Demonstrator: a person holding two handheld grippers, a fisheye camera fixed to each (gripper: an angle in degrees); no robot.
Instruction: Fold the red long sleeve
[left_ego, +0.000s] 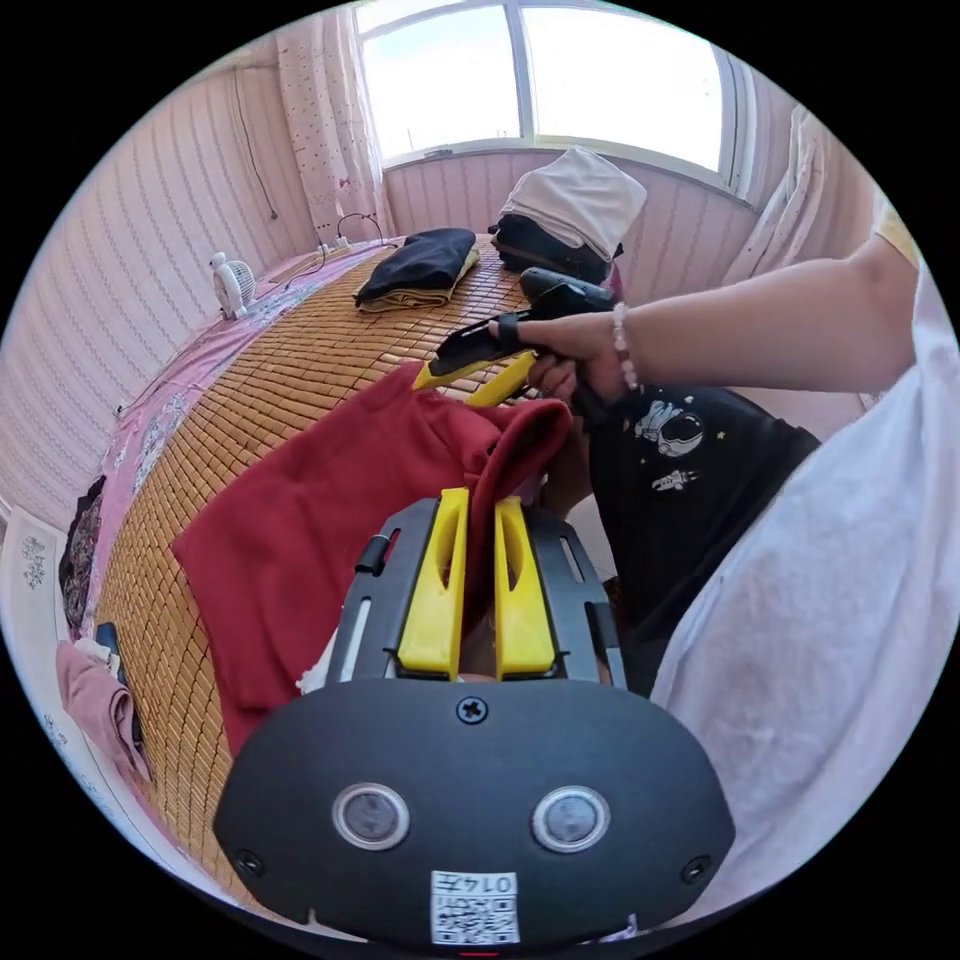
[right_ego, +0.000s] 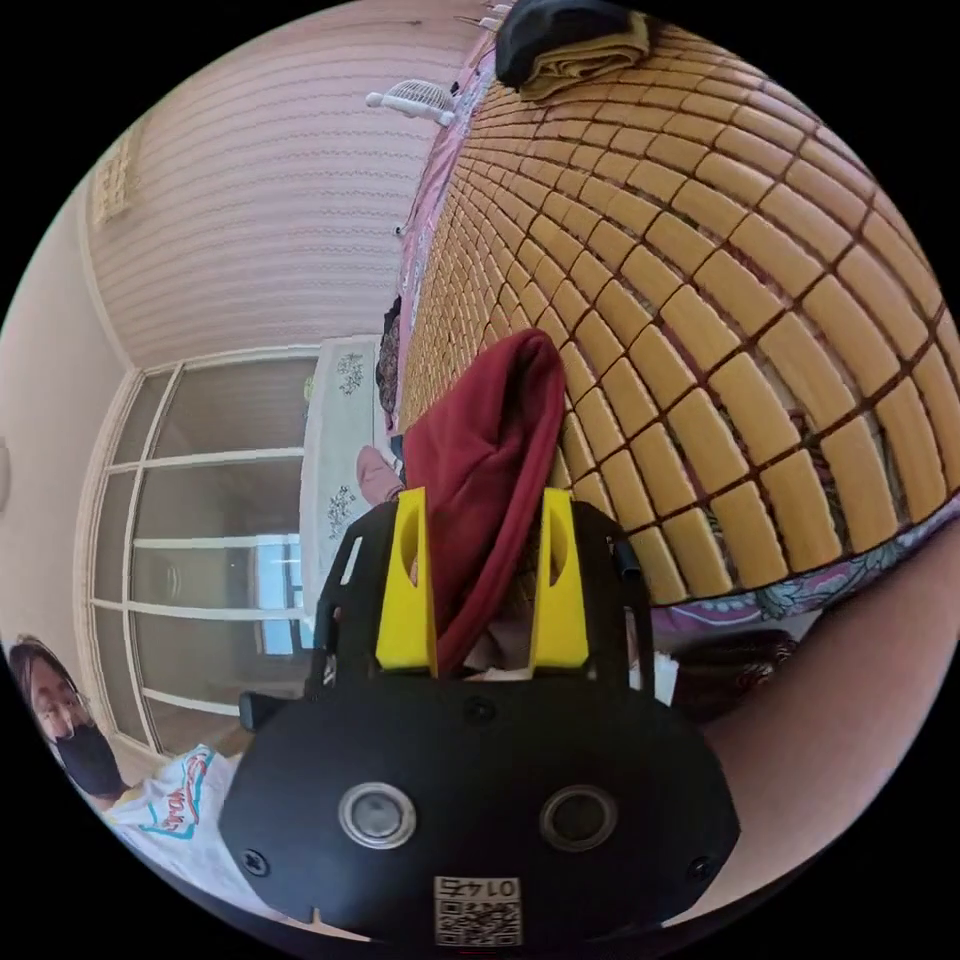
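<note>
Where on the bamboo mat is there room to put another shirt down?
The bamboo mat is bare between the red long sleeve and the black-and-yellow folded pile, and towards the small fan. It is crowded at the near edge, where both grippers hold red cloth, and by the window stack.

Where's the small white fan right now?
In the left gripper view the small white desk fan stands at the far left edge of the woven bamboo mat, near the striped wall, left of the folded black and yellow clothes.
</note>
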